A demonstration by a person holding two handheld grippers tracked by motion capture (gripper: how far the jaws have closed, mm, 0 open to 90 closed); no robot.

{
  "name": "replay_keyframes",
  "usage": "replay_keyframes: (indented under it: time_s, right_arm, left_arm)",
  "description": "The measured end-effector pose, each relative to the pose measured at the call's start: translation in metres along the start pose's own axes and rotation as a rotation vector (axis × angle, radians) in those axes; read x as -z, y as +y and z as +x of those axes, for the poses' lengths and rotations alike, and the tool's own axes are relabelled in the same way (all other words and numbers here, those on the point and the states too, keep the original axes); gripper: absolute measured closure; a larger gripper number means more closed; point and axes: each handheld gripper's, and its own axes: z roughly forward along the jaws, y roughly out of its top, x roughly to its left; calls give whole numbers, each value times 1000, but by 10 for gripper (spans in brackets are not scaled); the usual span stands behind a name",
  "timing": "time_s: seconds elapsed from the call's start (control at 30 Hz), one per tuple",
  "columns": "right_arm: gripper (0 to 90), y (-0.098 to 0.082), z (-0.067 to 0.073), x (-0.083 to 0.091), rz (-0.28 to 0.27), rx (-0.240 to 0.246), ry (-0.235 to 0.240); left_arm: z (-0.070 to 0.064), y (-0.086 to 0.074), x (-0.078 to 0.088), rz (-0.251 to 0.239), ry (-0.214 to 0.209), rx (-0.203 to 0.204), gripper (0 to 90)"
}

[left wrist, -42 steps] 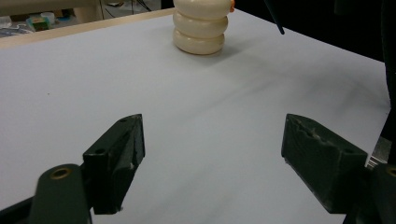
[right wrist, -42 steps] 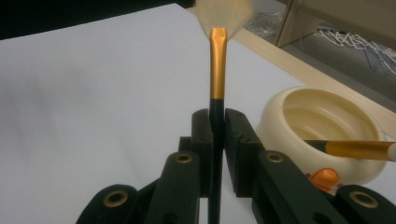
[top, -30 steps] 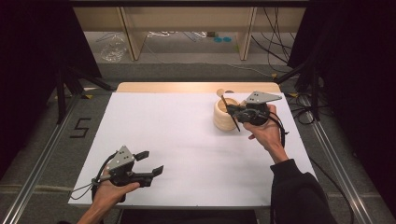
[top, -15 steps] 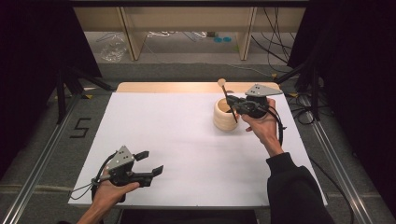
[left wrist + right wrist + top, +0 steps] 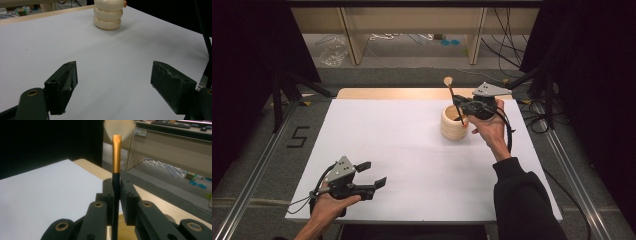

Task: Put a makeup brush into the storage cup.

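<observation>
Since the earlier frames, the right gripper (image 5: 460,104) has lifted the brush (image 5: 116,157) higher, away from the person. Its jaws clamp the dark handle, bristles up, lower end inside the ribbed cream holder (image 5: 453,123) on the white table (image 5: 402,135). Near the front edge, the left gripper (image 5: 373,173) rests with jaws wide apart, holding nothing.

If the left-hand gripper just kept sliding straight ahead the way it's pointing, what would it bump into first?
Probably the cream ribbed holder. The left gripper, jaws open, faces bare white table, and the holder stands slightly left of centre, so it might only graze it.
</observation>
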Motion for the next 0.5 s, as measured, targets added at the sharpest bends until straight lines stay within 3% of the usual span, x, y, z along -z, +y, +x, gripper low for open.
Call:
replay_keyframes:
  time_s: [0.5]
  right_arm:
    - [834, 6, -8, -14, -7, -2, -21]
  left_arm:
    - [-1, 0, 1, 1, 4, 0, 216]
